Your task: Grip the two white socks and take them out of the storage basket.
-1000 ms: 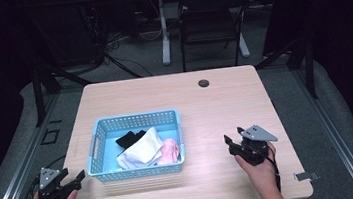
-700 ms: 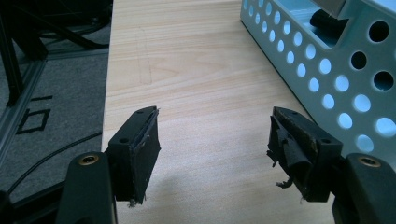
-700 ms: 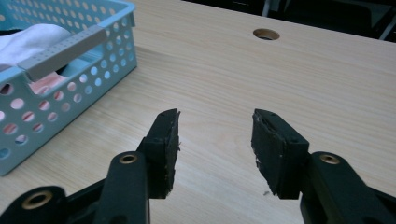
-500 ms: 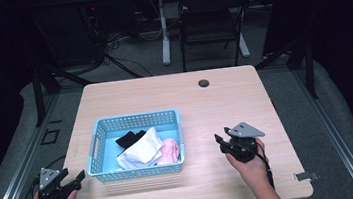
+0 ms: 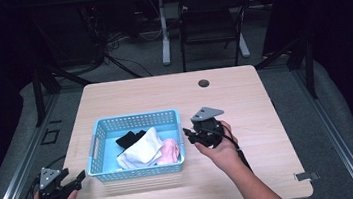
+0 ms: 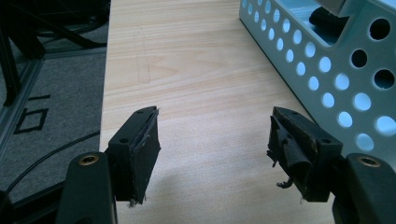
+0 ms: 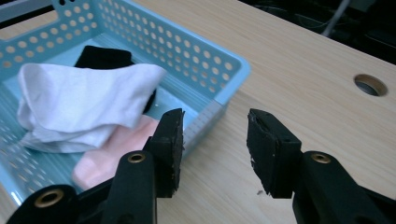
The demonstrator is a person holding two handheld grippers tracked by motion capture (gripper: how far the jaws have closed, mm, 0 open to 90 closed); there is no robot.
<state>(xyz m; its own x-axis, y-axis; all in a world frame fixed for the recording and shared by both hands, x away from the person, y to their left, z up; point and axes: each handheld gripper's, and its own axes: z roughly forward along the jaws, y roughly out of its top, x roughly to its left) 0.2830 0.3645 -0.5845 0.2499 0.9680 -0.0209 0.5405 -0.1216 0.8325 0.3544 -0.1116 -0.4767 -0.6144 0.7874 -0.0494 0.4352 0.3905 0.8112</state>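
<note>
Overhead, pale wood table [image 5: 244,96], blue basket [image 5: 99,138], dim room, cables behind.

Black grippers [image 5: 199,134] with brass screws, frayed jaws, grey plate.

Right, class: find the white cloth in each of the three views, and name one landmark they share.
High view: white cloth lies mid-basket, between a black cloth and a pink one.
Left gripper view: not visible; basket contents mostly out of sight.
Right gripper view: upper left, beyond the left jaw.
Shared landmark: the light blue perforated plastic basket.
</note>
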